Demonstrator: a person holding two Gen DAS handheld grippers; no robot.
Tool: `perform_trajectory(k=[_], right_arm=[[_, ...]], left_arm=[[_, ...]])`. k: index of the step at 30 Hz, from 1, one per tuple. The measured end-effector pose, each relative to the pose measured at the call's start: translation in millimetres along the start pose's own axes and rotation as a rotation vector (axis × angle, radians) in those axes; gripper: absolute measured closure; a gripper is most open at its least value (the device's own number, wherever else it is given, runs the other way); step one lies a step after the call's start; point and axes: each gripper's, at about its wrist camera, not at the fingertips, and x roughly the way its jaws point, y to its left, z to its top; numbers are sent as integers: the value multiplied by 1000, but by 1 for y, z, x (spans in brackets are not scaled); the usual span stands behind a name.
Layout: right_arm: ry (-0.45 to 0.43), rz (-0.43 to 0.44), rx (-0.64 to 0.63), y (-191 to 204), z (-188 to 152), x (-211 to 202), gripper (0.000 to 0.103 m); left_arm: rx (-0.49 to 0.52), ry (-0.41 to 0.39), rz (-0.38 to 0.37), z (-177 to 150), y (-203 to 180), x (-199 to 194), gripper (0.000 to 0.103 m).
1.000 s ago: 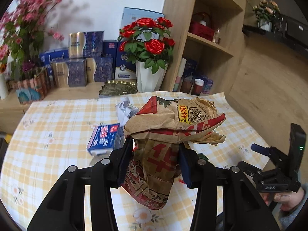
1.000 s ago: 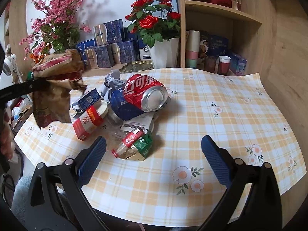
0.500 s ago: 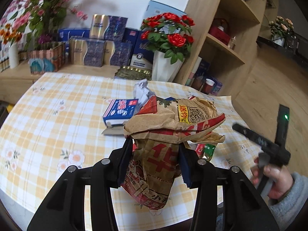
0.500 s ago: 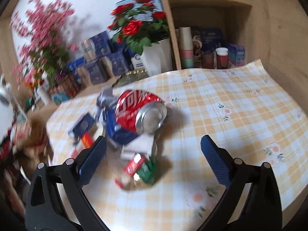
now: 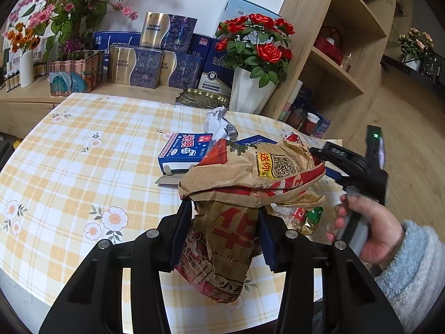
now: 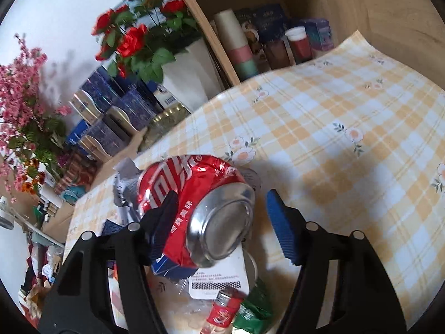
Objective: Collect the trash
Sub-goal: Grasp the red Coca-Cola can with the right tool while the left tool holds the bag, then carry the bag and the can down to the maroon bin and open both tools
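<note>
My left gripper [image 5: 224, 236] is shut on a crumpled brown and red paper bag [image 5: 244, 194], held above the near edge of the checked table [image 5: 83, 167]. My right gripper [image 6: 222, 217] is open, its jaws on either side of a dented red cola can [image 6: 200, 206] that lies on top of the trash pile. I cannot tell if the fingers touch the can. The right gripper also shows in the left wrist view [image 5: 347, 164], in a hand. A blue and white carton [image 5: 185, 150], crumpled white paper [image 5: 219, 123] and a green and red wrapper [image 6: 242, 309] lie in the pile.
A white vase of red roses [image 5: 250, 94] and blue and gold gift boxes [image 5: 155, 61] stand behind the table. A wooden shelf unit [image 5: 333, 64] with cups and boxes is at the back right. Pink flowers [image 5: 55, 8] stand at the far left.
My right gripper has moved in from the table's front edge, tilted, and now straddles the red can. My left gripper, still holding the bag, has swung left and back from the table.
</note>
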Motion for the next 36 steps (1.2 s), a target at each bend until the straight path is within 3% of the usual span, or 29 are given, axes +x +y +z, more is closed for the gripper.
perform_trajectory(k=[3, 6, 9, 18, 30, 36], right_arm=[[37, -7, 55, -5, 0, 13, 37], [45, 58, 129, -14, 1, 16, 53], [34, 75, 98, -8, 4, 6, 54], [-51, 126, -49, 8, 6, -38, 55], [-80, 178, -40, -10, -15, -117, 56], [-81, 202, -76, -24, -39, -165, 63]], left_arm=[[-4, -1, -12, -1, -2, 0, 59], [0, 3, -16, -2, -4, 0, 59], [-3, 2, -17, -3, -5, -2, 59], [3, -9, -35, -5, -10, -13, 59], [61, 4, -77, -20, -32, -44, 59], [117, 43, -115, -46, -52, -59, 59]])
